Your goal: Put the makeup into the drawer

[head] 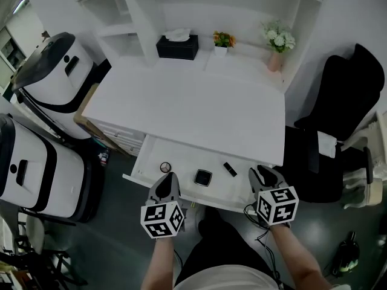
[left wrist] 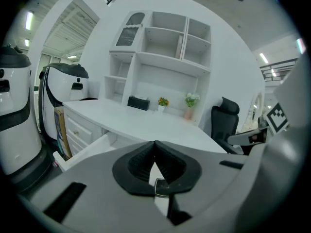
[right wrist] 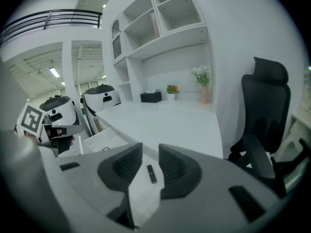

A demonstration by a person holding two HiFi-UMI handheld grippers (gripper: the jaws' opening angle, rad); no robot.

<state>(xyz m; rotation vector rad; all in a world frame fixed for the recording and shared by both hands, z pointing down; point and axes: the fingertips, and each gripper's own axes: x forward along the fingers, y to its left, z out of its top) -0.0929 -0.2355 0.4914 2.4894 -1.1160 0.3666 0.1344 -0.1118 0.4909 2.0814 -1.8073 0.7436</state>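
1. Hovering over open drawer: left gripper pinched together, empty; right gripper half-parted, empty.
2. Lying inside already: round compact, square compact, lipstick.
3. Probably next: push drawer front squarely, evenly.

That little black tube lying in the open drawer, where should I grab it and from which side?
Probably across its middle, coming straight down. The black tube lies flat and slanted on the drawer floor, so the jaws should close on its long sides. The right hand-held gripper, jaws apart, is nearest.
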